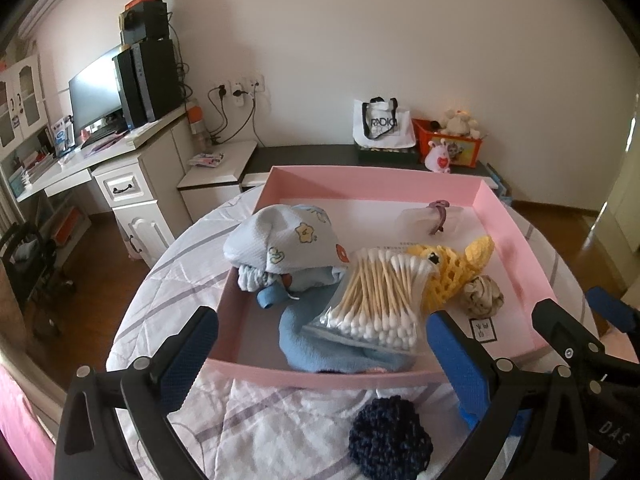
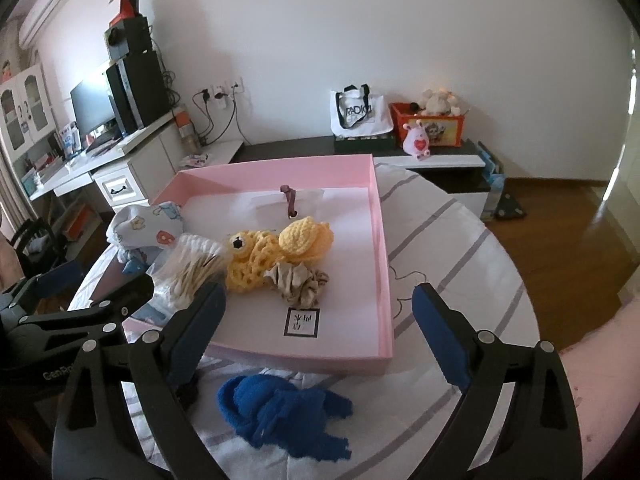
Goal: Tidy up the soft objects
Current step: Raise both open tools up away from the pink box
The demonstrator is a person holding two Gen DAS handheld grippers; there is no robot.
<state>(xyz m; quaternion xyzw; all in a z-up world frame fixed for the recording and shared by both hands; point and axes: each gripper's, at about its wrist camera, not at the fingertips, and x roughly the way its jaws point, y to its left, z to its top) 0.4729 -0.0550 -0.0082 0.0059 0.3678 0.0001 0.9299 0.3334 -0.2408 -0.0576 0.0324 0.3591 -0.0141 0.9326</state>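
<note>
A pink tray (image 1: 516,236) (image 2: 382,240) sits on the quilted round table. In it lie a light blue patterned cloth (image 1: 284,240) (image 2: 146,226), a bag of cotton swabs (image 1: 380,296) (image 2: 188,270), a yellow crochet piece (image 1: 452,268) (image 2: 276,252), a beige scrunchie (image 1: 482,294) (image 2: 298,282) and a blue sock (image 1: 320,344). A dark blue knitted piece (image 1: 390,436) (image 2: 284,412) lies on the table in front of the tray. My left gripper (image 1: 324,356) is open above it. My right gripper (image 2: 320,336) is open, also above it.
A clear pouch with a mauve clip (image 1: 434,218) (image 2: 290,200) lies at the tray's far side. Beyond the table are a white desk with a monitor (image 1: 94,96), a low dark bench (image 1: 320,154), a white tote bag (image 1: 382,124) and an orange toy box (image 1: 450,142).
</note>
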